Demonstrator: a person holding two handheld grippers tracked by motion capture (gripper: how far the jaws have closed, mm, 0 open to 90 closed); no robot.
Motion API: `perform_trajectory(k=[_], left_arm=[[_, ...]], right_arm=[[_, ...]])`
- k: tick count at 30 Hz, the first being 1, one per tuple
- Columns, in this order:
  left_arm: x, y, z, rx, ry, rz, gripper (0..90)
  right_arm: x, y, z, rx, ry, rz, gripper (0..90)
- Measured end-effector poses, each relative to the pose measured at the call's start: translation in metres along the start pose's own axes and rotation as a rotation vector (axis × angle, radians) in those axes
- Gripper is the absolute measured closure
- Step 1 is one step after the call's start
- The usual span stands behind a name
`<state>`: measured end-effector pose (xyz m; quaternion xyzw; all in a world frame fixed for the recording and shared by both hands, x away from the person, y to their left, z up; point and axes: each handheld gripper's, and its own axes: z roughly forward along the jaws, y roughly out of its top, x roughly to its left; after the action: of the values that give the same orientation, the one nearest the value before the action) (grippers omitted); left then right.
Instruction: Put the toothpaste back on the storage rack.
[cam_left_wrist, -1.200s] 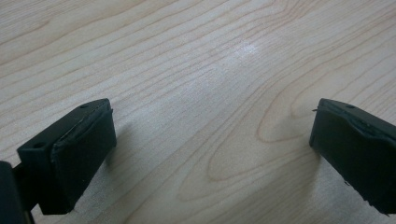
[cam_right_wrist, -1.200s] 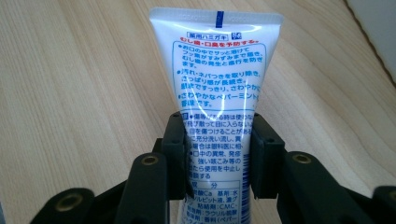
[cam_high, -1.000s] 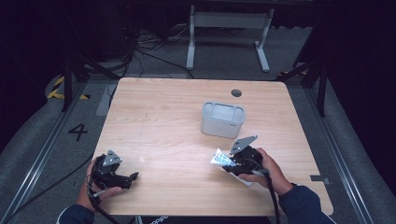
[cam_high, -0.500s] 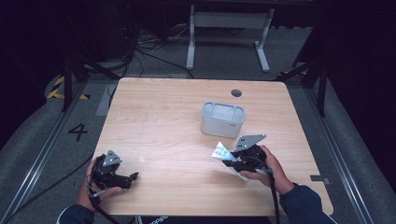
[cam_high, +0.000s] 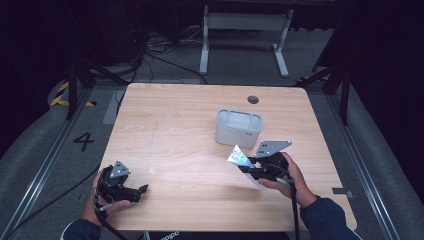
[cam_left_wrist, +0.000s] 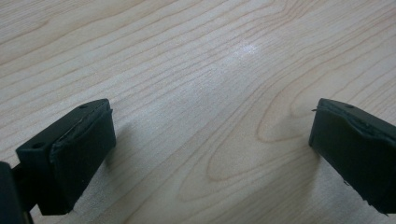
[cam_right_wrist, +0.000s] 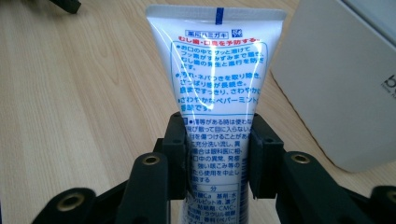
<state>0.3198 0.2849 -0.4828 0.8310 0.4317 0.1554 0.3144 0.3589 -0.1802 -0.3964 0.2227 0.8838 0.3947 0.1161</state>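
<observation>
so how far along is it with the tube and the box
Done: the right gripper is shut on the white tube, with its jaws clamped on both sides, and the tube looks lifted off the table. In hand: it is held just short of the grey box, crimped end towards it. Likely left: carrying it over the box's open top and letting go. The left gripper rests open on bare wood.

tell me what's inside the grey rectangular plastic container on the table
The grey rectangular plastic container shows nothing above its rim from the high view; its bottom is hidden by its walls. The white toothpaste tube sits outside it, clamped in the right gripper.
</observation>
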Motion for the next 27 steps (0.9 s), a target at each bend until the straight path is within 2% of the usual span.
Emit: perform_trajectory(k=[7,18,27], left_arm=[[0.000,0.000,0.000,0.000,0.000,0.000,0.9],[0.000,0.000,0.000,0.000,0.005,0.003,0.9],[0.000,0.000,0.000,0.001,0.003,0.001,0.9]], right_arm=[[-0.003,0.007,-0.009,-0.043,-0.018,0.003,66.0],[-0.013,0.017,-0.020,-0.120,-0.055,0.033,66.0],[-0.016,0.028,-0.021,-0.166,-0.081,0.042,66.0]])
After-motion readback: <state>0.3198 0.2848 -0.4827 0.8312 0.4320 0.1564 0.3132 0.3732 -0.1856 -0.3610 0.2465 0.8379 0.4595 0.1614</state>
